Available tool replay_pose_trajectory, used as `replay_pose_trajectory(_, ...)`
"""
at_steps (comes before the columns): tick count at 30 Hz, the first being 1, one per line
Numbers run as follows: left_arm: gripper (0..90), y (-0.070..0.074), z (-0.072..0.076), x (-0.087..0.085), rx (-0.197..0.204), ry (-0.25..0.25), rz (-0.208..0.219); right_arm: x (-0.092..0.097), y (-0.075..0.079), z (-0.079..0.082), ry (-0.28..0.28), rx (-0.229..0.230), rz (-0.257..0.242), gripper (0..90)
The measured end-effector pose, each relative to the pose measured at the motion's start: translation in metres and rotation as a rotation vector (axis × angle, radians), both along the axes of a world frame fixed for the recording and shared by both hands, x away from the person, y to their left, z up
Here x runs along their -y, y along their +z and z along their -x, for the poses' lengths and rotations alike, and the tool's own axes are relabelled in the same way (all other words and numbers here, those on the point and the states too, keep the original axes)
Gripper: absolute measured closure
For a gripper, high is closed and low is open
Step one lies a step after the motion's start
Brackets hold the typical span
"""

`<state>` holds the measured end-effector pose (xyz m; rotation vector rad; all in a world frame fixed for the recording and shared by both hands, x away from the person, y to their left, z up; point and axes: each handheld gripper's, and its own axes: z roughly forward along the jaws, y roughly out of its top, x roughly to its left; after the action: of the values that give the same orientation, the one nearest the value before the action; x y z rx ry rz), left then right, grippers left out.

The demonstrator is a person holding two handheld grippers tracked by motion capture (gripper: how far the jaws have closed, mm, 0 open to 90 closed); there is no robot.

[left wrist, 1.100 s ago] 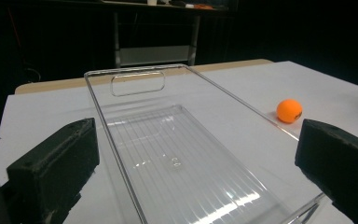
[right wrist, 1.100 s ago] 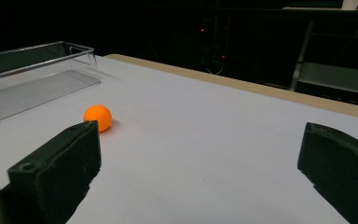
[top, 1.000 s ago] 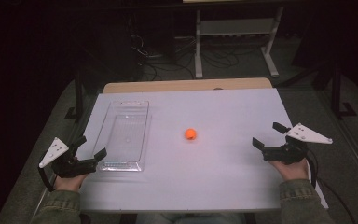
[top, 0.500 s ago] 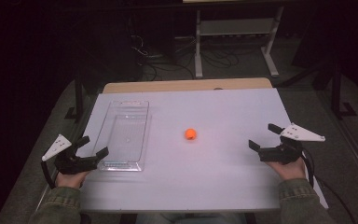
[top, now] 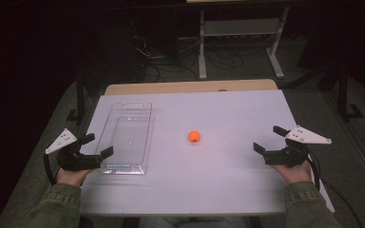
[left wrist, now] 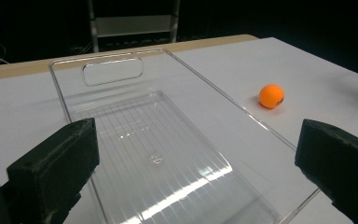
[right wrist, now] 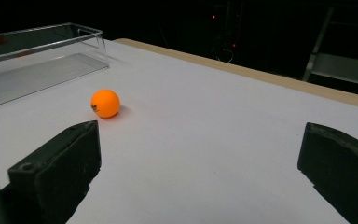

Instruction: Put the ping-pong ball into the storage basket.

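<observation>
Ball (top: 194,137) well apart from right tool (top: 271,140)

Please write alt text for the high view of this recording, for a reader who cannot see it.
An orange ball lies alone near the middle of a white table, with an empty clear plastic tray to its left. A person holds the left gripper at the tray's near corner and the right gripper near the table's right edge, both with jaws open.
</observation>
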<state>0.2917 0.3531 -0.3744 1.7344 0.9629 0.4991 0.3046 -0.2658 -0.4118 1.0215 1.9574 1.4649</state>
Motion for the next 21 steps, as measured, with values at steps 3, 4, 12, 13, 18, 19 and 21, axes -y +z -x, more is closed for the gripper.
replay_pose_trajectory(3,0.0,0.004,-0.003,0.004,-0.002,-0.011,-0.013,0.0,0.0,0.0,0.0,-0.001,0.001,0.0)
replay_pose_trajectory(4,0.0,0.005,-0.004,0.005,-0.006,-0.014,-0.016,0.0,0.0,0.0,0.001,-0.001,-0.001,0.0)
replay_pose_trajectory(12,0.0,0.015,-0.011,0.015,-0.028,-0.058,-0.048,0.0,0.0,0.0,0.005,-0.002,-0.002,0.0)
replay_pose_trajectory(13,0.0,0.017,-0.011,0.016,-0.029,-0.066,-0.041,0.0,0.0,0.0,0.006,-0.002,-0.003,0.0)
replay_pose_trajectory(18,0.0,0.023,-0.015,0.02,-0.037,-0.093,-0.04,0.001,0.0,0.001,-0.002,0.001,-0.01,0.0)
replay_pose_trajectory(19,0.0,0.023,-0.015,0.021,-0.039,-0.097,-0.043,0.001,0.0,0.001,-0.002,0.002,-0.009,0.0)
replay_pose_trajectory(21,0.0,0.025,-0.017,0.023,-0.042,-0.107,-0.057,0.0,0.0,0.001,0.0,0.0,-0.009,0.0)
